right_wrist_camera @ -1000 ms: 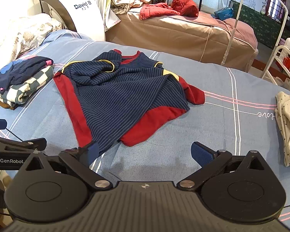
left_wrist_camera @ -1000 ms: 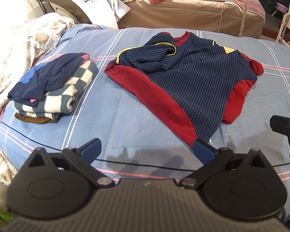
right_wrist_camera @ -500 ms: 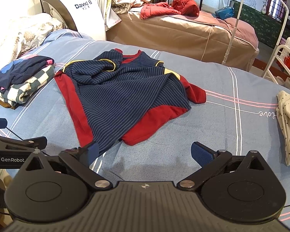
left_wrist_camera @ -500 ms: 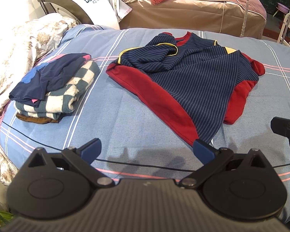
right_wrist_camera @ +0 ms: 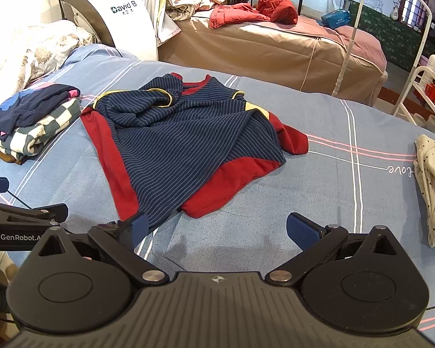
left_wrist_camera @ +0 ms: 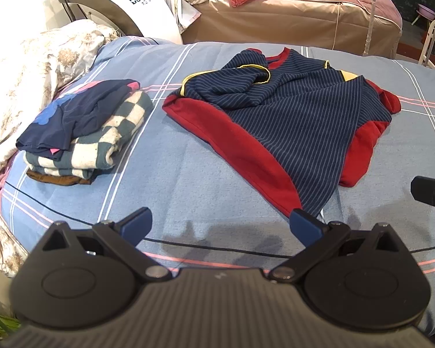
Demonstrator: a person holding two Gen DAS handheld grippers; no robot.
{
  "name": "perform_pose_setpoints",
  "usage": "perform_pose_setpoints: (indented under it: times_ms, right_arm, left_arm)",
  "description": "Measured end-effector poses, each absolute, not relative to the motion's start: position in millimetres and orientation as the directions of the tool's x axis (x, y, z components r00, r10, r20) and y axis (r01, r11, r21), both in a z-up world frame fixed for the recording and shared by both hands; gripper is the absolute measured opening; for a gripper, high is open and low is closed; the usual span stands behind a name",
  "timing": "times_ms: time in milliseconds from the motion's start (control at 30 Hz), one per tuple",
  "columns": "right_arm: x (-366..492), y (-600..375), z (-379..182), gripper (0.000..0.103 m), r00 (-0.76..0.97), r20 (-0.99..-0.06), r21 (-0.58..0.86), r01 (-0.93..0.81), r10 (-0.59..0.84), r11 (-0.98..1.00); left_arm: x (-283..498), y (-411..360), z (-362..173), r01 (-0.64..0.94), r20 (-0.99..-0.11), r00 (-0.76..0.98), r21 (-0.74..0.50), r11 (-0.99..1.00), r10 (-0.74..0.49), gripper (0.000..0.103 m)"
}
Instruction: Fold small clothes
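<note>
A small navy pinstriped shirt [left_wrist_camera: 293, 116] [right_wrist_camera: 182, 145] with red sides and yellow trim lies rumpled on the blue striped bedsheet [left_wrist_camera: 188, 191], one side folded over itself. My left gripper [left_wrist_camera: 220, 224] hovers open just short of the shirt's near bottom corner, nothing between its blue pads. Equally empty, my right gripper [right_wrist_camera: 217, 230] stands open at the shirt's near hem, its left pad [right_wrist_camera: 137, 227] close to the striped corner. The right gripper's body shows at the right edge of the left wrist view, and the left gripper's arm at the left edge of the right wrist view.
A stack of folded clothes [left_wrist_camera: 84, 133] [right_wrist_camera: 29, 124] sits left of the shirt. A cream dotted garment [right_wrist_camera: 433, 188] lies at the bed's right edge. A floral quilt [left_wrist_camera: 23, 81] bunches at the left. A second bed [right_wrist_camera: 275, 43] and a white machine [right_wrist_camera: 113, 17] stand behind.
Both views have crept slightly; the shirt sits a touch lower in each frame. Both grippers stay open and the shirt has not been touched.
</note>
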State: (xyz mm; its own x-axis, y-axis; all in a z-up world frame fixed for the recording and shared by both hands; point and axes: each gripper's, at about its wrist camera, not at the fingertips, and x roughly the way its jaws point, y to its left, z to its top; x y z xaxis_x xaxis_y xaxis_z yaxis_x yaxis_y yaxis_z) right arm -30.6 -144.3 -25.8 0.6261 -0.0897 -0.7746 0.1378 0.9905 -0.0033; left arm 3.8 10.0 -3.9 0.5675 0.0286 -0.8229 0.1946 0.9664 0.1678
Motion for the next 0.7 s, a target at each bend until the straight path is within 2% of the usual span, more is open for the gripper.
perform_pose_setpoints:
  times_ms: [700]
  right_arm:
    - [-30.8,-144.2,-26.6,0.103,0.627,-0.774,0.003,0.14,-0.087,0.99]
  left_arm:
    - [4.2,8.9,-4.8,0.198,-0.827,0.562,0.162,0.967,0.024,0.103]
